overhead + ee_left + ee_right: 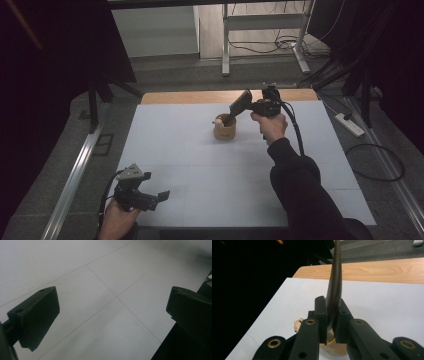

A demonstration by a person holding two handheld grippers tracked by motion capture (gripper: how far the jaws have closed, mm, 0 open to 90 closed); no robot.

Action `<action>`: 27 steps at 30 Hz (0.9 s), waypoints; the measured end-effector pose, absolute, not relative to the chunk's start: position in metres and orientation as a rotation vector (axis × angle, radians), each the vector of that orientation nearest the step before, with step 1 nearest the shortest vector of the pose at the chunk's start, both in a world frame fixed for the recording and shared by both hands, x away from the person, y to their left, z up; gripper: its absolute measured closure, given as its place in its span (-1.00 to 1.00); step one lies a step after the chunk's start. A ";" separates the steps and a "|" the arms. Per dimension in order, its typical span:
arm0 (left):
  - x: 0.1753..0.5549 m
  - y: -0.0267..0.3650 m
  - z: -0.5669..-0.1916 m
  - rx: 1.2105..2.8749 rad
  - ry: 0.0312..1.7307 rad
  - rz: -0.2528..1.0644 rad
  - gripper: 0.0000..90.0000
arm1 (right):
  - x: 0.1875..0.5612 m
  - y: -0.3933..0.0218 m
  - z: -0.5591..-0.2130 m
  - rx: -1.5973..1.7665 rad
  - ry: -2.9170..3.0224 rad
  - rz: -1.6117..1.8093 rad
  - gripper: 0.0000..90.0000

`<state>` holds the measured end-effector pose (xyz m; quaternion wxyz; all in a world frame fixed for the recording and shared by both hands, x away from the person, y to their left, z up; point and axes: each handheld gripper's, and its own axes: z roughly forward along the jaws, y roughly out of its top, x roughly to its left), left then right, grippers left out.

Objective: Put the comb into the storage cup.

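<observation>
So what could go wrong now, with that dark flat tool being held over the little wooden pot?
The right gripper pinches the dark spatula only by its thin edge, so it might twist or slip between the jaws. Its lower end sits in the small wooden holder, which stands loose on the white table; a sideways pull could tip the holder over. The left gripper rests open near the table's front edge, too far off to steady the holder.

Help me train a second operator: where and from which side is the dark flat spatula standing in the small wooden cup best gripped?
Grip the dark flat spatula on its broad upper blade, above the small wooden cup, with the jaws closing on its two flat faces. It leans up and to the right in the high view, so come from that side, as the right gripper does.
</observation>
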<state>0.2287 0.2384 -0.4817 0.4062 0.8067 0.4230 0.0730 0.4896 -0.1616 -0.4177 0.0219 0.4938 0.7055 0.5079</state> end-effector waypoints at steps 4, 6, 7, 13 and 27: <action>0.229 0.238 -0.482 2.037 1.067 0.184 -1.00 | 0.490 -0.166 -0.421 1.549 2.183 1.586 0.85; 0.229 0.238 -0.482 2.036 1.066 0.181 -1.00 | 0.491 -0.168 -0.422 1.557 2.185 1.588 0.85; 0.229 0.238 -0.482 2.035 1.067 0.181 -1.00 | 0.491 -0.168 -0.422 1.564 2.184 1.586 0.85; 0.229 0.239 -0.482 2.032 1.068 0.180 -1.00 | 0.491 -0.172 -0.425 1.584 2.182 1.585 0.84; 0.229 0.239 -0.482 2.029 1.069 0.178 -1.00 | 0.493 -0.181 -0.433 1.625 2.164 1.535 0.75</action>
